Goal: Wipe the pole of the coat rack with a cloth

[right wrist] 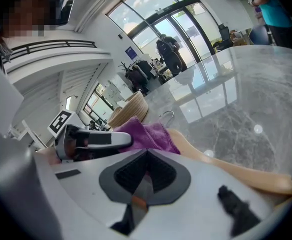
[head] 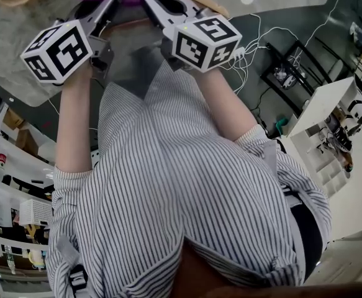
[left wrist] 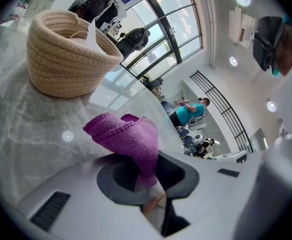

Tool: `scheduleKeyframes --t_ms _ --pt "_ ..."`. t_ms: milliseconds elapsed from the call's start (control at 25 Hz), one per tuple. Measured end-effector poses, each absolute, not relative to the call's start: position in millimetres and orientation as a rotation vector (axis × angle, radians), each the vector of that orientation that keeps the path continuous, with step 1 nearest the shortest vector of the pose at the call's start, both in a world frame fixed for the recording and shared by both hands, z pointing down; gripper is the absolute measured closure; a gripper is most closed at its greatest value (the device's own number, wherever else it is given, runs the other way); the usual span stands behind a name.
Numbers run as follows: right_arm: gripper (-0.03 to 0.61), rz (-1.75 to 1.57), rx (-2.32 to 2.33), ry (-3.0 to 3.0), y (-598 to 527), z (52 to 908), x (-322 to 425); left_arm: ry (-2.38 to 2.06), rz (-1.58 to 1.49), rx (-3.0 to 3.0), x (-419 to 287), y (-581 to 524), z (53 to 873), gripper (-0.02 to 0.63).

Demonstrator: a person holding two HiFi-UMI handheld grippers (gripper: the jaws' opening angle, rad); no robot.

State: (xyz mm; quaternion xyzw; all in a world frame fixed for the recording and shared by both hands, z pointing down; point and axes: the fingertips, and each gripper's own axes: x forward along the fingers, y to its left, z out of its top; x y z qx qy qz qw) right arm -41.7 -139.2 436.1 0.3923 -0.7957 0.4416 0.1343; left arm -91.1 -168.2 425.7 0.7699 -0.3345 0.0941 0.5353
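Two handheld grippers are raised side by side at the top of the head view, above the person's striped shirt (head: 187, 185), each carrying a marker cube (head: 59, 49). The left gripper (left wrist: 147, 176) has its jaws pressed onto a purple cloth (left wrist: 128, 136), pinching it by one fold; the rest of the cloth bunches up and flops over just beyond the jaw tips. The right gripper (right wrist: 146, 176) has its jaws pressed together with nothing between them. In the right gripper view the cloth lies just beyond that gripper's tips, with the left gripper reaching in from the left side and touching it. Beneath both grippers lies a grey, marbled, glossy surface (left wrist: 30, 129) that mirrors the ceiling lights. A woven rope basket (left wrist: 65, 59) stands upright on that surface, past the cloth and apart from it. A pale wooden hanger (right wrist: 226, 169) with a metal hook (right wrist: 167, 115) lies flat on the surface beside the cloth, its curved arm running out to the right of the right gripper's jaws.
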Motion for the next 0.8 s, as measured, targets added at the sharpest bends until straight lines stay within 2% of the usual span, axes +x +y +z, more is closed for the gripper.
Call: scheduleKeyframes --t_ms 800 --pt "0.563 1.234 1.067 -2.34 -114 433 -66 -0.869 0.185 1.767 -132 -131 433 0.533"
